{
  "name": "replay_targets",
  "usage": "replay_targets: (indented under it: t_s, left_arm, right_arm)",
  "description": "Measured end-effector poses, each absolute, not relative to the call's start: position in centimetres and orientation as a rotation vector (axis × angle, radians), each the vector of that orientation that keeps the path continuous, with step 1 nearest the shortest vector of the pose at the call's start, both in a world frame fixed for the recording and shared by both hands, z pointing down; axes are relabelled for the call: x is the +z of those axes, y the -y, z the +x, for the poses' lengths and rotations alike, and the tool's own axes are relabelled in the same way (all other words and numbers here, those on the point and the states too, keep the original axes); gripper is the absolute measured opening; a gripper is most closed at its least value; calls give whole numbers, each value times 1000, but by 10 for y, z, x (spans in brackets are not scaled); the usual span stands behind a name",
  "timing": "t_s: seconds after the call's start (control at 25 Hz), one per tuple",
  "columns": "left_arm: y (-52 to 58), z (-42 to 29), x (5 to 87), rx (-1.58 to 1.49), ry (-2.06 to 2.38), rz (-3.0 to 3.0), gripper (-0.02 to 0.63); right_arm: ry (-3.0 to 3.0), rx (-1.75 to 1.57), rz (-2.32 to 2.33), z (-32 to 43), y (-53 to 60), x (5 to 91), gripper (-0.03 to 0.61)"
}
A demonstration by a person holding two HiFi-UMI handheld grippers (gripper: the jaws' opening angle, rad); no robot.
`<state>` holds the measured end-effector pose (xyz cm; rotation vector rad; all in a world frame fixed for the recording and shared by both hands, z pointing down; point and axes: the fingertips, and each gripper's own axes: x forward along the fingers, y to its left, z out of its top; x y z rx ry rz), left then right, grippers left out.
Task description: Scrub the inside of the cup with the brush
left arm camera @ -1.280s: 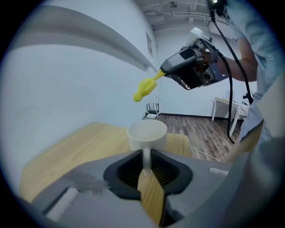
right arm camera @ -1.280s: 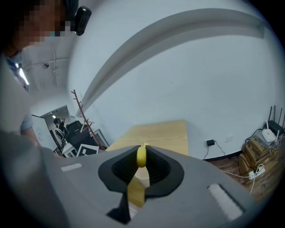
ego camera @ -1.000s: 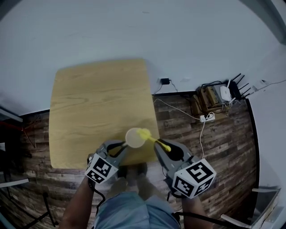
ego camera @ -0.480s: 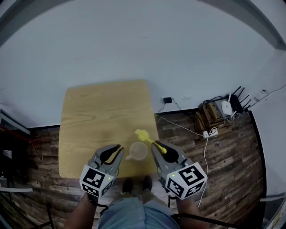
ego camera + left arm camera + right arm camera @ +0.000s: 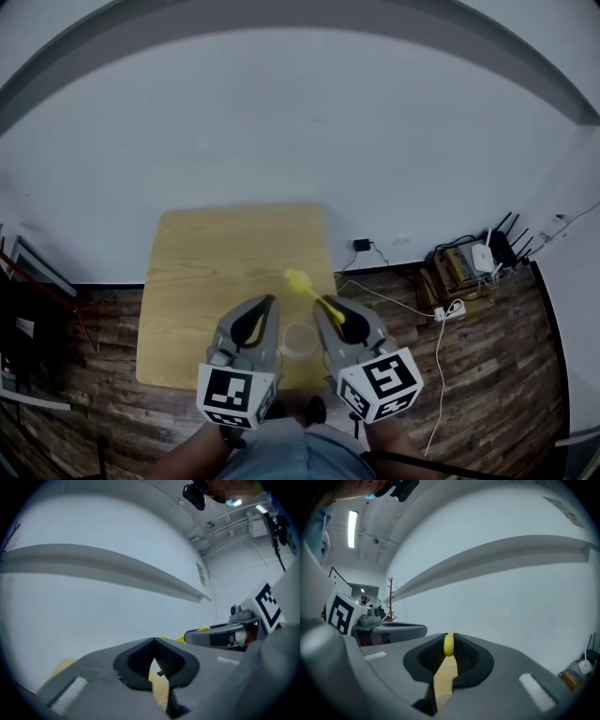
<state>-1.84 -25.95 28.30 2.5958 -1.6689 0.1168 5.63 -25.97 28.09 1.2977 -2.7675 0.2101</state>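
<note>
At table's (image 5: 206, 272) 6 o'clock edge the cup (image 5: 300, 339) stands free. My L claw (image 5: 270, 302) just snapped shut, empty; R claw (image 5: 322, 306) pinches brush (image 5: 302, 283), clear of cup, so scrub prob done.

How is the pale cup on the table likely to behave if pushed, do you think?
The cup looks thin and translucent, so probably light and easy to slide on the smooth table. It stands unheld near the front edge, so a push might tip it or knock it off.
</note>
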Motion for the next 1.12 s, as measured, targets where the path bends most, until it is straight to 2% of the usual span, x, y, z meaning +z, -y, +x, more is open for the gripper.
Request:
replay_targets:
  t_s: [1.12]
  left_arm:
    - [254, 9, 277, 114, 1682, 2548, 20]
  right_arm:
    - [2709, 133, 1370, 76, 253, 284, 40]
